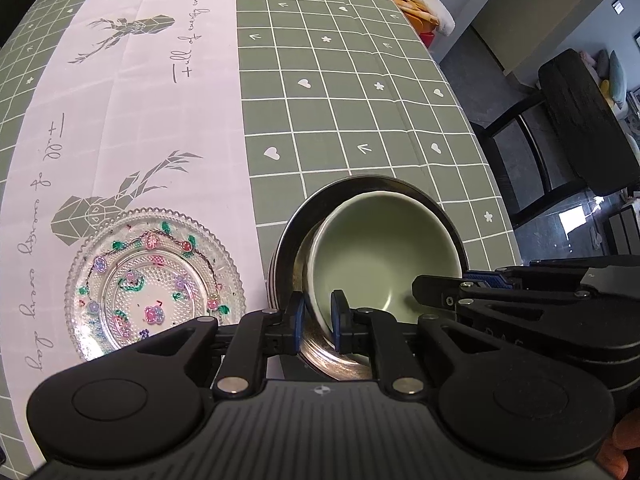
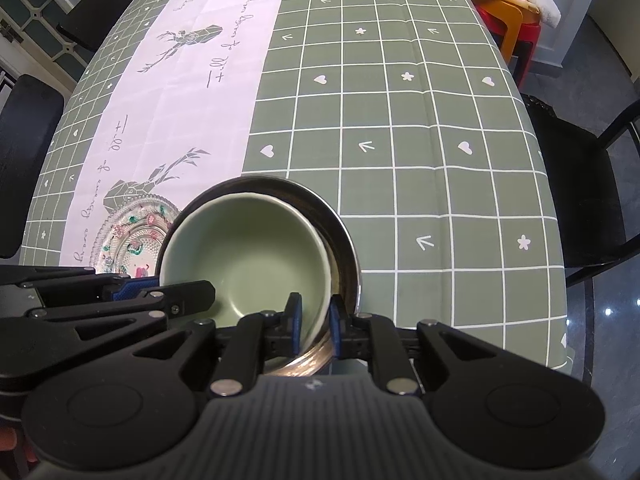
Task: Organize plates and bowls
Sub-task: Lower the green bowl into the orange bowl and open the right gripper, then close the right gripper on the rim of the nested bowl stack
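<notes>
Both grippers, left (image 1: 319,320) and right (image 2: 316,322), have their fingers pinched on the near rim of the green bowl (image 1: 380,252), which sits nested in the steel bowl (image 1: 304,344) on the tabletop (image 1: 360,100). Stacking looks underway; the glass plate (image 1: 154,280) lies apart at left, unsorted.

Green checked tablecloth (image 2: 400,128), black chairs (image 1: 576,120) around, glossy dark floor (image 2: 612,320).
</notes>
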Demonstrator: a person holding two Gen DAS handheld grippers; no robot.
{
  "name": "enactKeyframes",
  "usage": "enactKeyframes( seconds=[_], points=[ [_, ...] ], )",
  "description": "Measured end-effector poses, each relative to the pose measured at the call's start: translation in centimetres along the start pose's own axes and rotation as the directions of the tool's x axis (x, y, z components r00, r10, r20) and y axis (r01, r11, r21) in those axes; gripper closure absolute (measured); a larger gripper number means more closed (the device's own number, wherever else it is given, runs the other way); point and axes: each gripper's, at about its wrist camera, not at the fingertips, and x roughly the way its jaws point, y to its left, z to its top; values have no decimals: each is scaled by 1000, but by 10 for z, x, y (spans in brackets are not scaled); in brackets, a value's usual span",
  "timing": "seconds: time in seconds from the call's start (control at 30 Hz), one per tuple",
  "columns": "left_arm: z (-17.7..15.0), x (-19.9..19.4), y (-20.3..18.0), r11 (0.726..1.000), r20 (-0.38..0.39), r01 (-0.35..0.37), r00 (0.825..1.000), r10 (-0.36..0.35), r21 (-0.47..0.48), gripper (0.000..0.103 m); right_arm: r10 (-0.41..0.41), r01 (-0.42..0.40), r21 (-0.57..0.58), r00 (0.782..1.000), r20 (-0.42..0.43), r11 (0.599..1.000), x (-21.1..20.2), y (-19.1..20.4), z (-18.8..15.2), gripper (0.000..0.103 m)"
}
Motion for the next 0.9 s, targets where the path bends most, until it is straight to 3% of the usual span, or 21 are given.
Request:
enactKeyframes(
  seconds=[0.3,0.47,0.6,0.67,0.77,0.83,0.9],
  points=[
    [2,-3,3,999,8,21,1000,-21,-24,82,-3,3,-1,1000,18,1000,-5,2,0,82],
    [-2,-14,-5,999,62,8,998,-10,32,74,-10,11,-11,998,61,1000,-14,4,0,77],
    [2,-28,-6,999,118,23,993,-28,42,72,-4,5,-13,993,118,1000,-27,3,5,73],
    [3,-33,-4,998,137,41,990,-46,39,71,-2,3,-3,992,130,1000,-30,1,6,64],
    [0,-38,-3,998,192,24,981,-36,64,53,-3,0,19,990,140,1000,-32,-5,5,50],
    [-3,-42,0,997,239,5,971,-23,78,34,2,-7,37,990,143,999,-32,-12,3,40],
    [-6,-45,5,997,263,16,964,-37,82,25,23,-31,50,989,143,998,-31,-18,1,32]
  ],
)
